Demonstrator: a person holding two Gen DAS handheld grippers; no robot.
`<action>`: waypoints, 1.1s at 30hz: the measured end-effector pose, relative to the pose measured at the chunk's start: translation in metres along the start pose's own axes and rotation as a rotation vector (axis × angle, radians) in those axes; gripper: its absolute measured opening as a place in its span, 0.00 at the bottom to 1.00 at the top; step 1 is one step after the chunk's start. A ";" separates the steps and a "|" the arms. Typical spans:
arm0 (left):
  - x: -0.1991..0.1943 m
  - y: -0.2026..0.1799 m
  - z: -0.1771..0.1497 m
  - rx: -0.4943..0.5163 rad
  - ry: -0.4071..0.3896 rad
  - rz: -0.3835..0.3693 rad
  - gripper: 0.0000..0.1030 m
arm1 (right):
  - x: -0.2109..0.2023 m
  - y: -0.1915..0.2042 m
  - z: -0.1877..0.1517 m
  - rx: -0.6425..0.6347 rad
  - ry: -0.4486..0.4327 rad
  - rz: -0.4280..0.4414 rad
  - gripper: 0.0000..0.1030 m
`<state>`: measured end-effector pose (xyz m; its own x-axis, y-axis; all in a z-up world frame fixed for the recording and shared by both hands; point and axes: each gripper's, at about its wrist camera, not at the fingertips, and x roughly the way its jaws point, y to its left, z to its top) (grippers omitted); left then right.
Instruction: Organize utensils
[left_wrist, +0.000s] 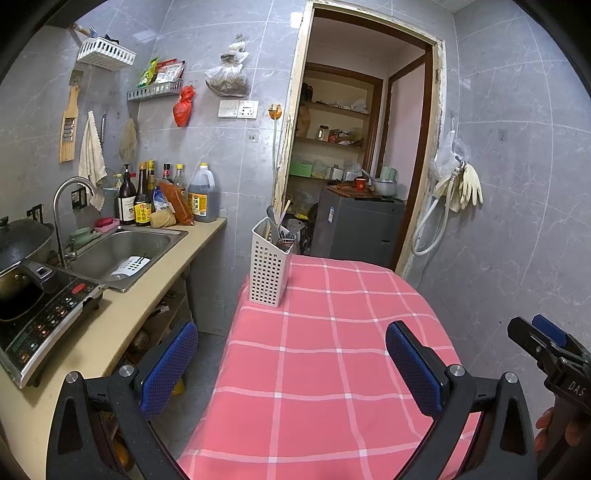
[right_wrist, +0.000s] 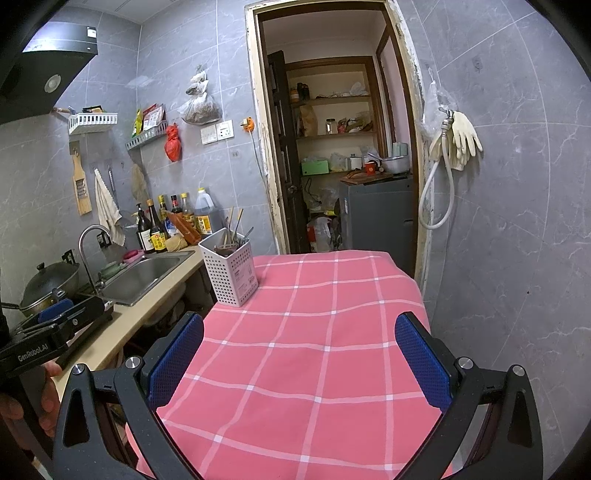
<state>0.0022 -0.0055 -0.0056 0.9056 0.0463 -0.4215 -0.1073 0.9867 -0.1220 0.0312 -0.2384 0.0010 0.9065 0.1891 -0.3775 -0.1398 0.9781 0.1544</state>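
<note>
A white perforated utensil holder (left_wrist: 269, 267) stands at the far left corner of the table with the pink checked cloth (left_wrist: 325, 354). It also shows in the right wrist view (right_wrist: 229, 271). Chopsticks, a spoon and other utensils (left_wrist: 279, 227) stick out of it, seen too in the right wrist view (right_wrist: 235, 230). My left gripper (left_wrist: 291, 350) is open and empty above the near part of the table. My right gripper (right_wrist: 299, 345) is open and empty, also over the cloth. The right gripper shows at the left wrist view's edge (left_wrist: 546, 343), and the left gripper at the right wrist view's edge (right_wrist: 62, 317).
A counter (left_wrist: 122, 317) runs along the left with a steel sink (left_wrist: 125, 254), a faucet (left_wrist: 64, 206), sauce bottles (left_wrist: 147, 195), an induction cooker (left_wrist: 40, 321) and a wok (left_wrist: 18, 247). A doorway (left_wrist: 354, 147) opens behind the table. Gloves and a hose (left_wrist: 461, 188) hang on the right wall.
</note>
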 end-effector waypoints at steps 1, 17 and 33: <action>0.000 0.000 0.000 0.000 0.000 0.000 1.00 | 0.000 0.000 0.000 0.001 0.001 0.000 0.99; 0.000 -0.001 -0.001 -0.001 0.001 -0.001 1.00 | -0.001 0.001 0.000 0.000 0.001 0.000 0.99; 0.000 -0.001 -0.002 -0.003 0.001 -0.002 1.00 | 0.000 -0.001 0.001 -0.001 0.002 0.001 0.99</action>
<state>0.0017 -0.0066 -0.0076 0.9056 0.0442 -0.4219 -0.1065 0.9864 -0.1252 0.0319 -0.2393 0.0021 0.9057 0.1899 -0.3790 -0.1409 0.9781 0.1533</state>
